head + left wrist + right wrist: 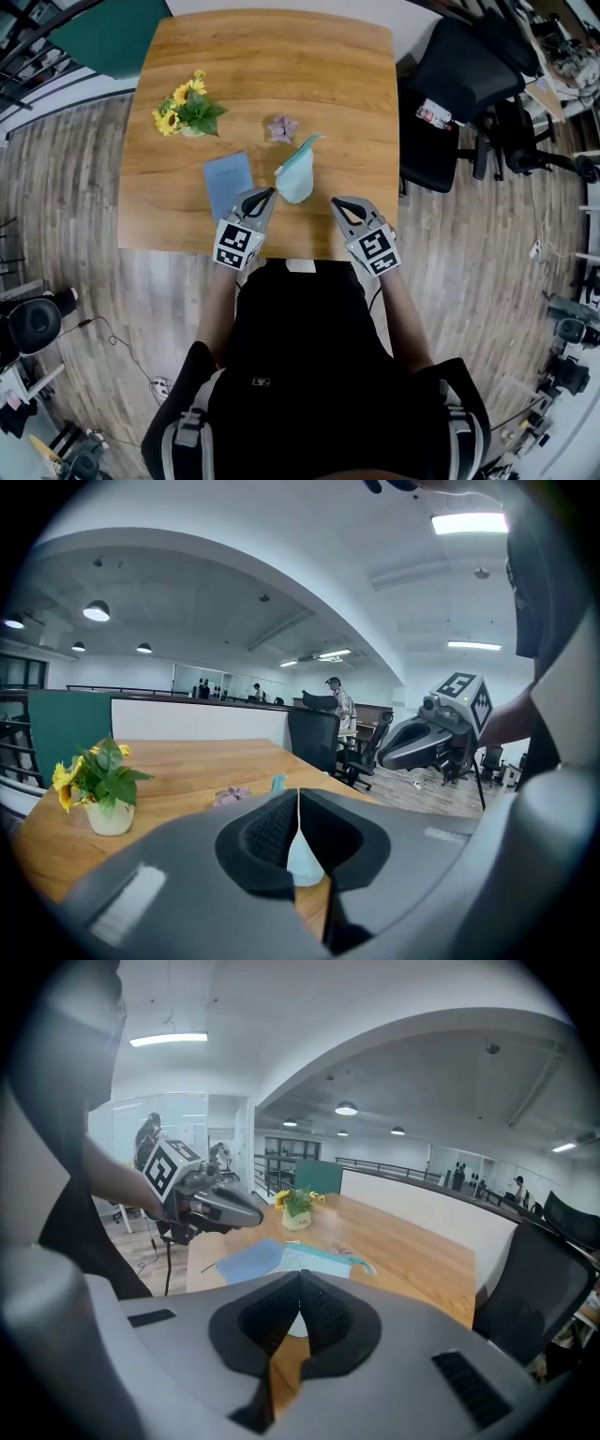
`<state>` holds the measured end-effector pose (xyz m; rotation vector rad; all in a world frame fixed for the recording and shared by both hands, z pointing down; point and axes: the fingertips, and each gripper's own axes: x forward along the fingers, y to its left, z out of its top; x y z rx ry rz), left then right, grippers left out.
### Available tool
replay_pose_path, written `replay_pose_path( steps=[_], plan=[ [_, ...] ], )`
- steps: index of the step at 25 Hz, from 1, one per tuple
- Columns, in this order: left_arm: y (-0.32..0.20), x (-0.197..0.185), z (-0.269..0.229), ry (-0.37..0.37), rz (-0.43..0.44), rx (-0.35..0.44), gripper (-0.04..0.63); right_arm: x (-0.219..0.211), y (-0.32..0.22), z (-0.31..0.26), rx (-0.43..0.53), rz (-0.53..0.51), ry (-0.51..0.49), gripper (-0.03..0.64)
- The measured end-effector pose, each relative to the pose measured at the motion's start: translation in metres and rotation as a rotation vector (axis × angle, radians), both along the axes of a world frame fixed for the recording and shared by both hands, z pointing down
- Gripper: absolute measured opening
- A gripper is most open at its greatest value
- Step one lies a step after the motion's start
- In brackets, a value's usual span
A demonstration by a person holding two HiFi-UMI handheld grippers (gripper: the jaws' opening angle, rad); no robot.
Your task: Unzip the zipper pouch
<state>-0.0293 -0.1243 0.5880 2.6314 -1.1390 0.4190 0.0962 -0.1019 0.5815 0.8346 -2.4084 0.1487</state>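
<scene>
The pale teal zipper pouch (296, 174) lies on the wooden table (337, 84), a little past its near edge. My left gripper (268, 193) hangs just short of the pouch's near left end, jaws shut and empty. My right gripper (336, 201) is to the pouch's right and apart from it, also shut on nothing. In the left gripper view the pouch (303, 860) shows low behind the closed left gripper (298, 794), with the right gripper (412, 743) off to the side. In the right gripper view the pouch (323, 1260) lies beyond the shut right gripper (300, 1277).
A blue notebook (229, 182) lies just left of the pouch. A pot of yellow flowers (187, 111) stands at the far left and a small purple item (283, 127) sits behind the pouch. A black office chair (459, 84) stands right of the table.
</scene>
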Motion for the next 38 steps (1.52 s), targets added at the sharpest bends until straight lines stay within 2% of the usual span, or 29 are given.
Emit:
replay_pose_path(
  steps=[3, 10, 21, 26, 32, 38],
  plan=[
    [-0.005, 0.003, 0.01, 0.003, -0.033, -0.027, 0.025, 0.0, -0.005, 0.005, -0.02, -0.027, -0.001, 0.003],
    [-0.012, 0.005, 0.032, -0.007, -0.097, -0.087, 0.119, 0.0, -0.009, 0.014, -0.051, -0.065, 0.001, 0.003],
    [-0.033, 0.013, 0.067, 0.008, -0.118, -0.163, 0.172, 0.016, -0.01, 0.025, -0.079, -0.062, 0.035, 0.003],
    [-0.045, 0.014, 0.083, -0.011, -0.137, -0.188, 0.213, 0.026, -0.01, 0.026, -0.082, -0.043, 0.049, 0.003],
    [-0.053, 0.019, 0.088, 0.012, -0.133, -0.203, 0.209, 0.037, -0.007, 0.027, -0.085, -0.02, 0.062, 0.003],
    [-0.055, 0.02, 0.09, 0.028, -0.135, -0.214, 0.151, 0.041, -0.006, 0.03, -0.087, -0.018, 0.069, 0.003]
  ],
)
